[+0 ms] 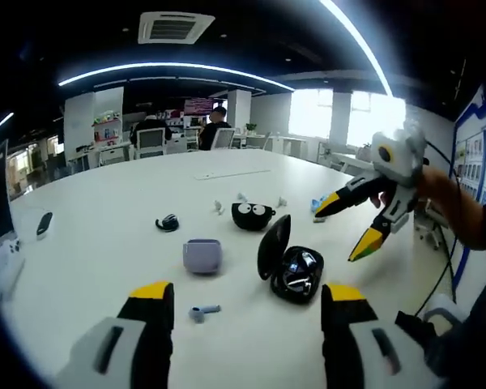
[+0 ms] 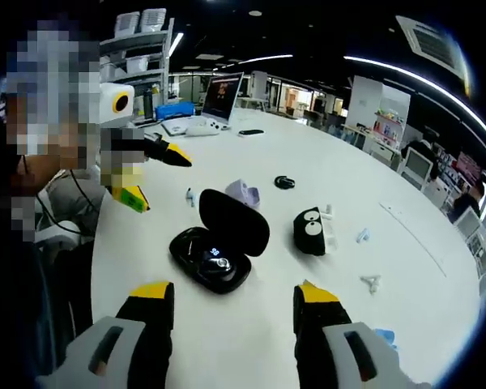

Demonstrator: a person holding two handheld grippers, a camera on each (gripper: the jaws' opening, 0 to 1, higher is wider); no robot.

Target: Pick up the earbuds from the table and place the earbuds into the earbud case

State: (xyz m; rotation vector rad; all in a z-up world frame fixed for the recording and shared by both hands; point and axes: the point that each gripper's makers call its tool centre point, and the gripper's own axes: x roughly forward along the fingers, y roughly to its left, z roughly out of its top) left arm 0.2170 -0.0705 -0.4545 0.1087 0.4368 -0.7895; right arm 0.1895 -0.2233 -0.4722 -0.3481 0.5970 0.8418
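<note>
Left gripper view, from left to right on the white table (image 1: 105, 211): a small dark device (image 1: 44, 224) near the far left edge, a black earbud (image 1: 168, 223) lying alone, a closed lilac case (image 1: 202, 255) with a pale blue earbud (image 1: 201, 312) just in front of it, a round black case with cartoon eyes (image 1: 253, 215), then the open black earbud case (image 1: 290, 263), lid up and something shiny in its wells (too small to tell whether earbuds). Small white earbuds (image 1: 219, 207) scattered near the cartoon case. Left gripper (image 1: 243, 312) low over the near table edge, jaws wide apart, holding nothing. Right gripper (image 1: 350, 231) off to the right above the table, jaws spread, empty, a hand (image 1: 437, 190) behind it. Right gripper view, from left to right: left gripper (image 2: 150, 178) with yellow-tipped jaws parted, pale blue earbud (image 2: 189, 196), open black earbud case (image 2: 215, 247) centre, lilac case (image 2: 243, 192) just behind its lid, cartoon-eyed case (image 2: 311, 230), white earbuds (image 2: 371, 284) further right. Right gripper (image 2: 231, 312) with jaws wide open, empty, well short of the case.
</note>
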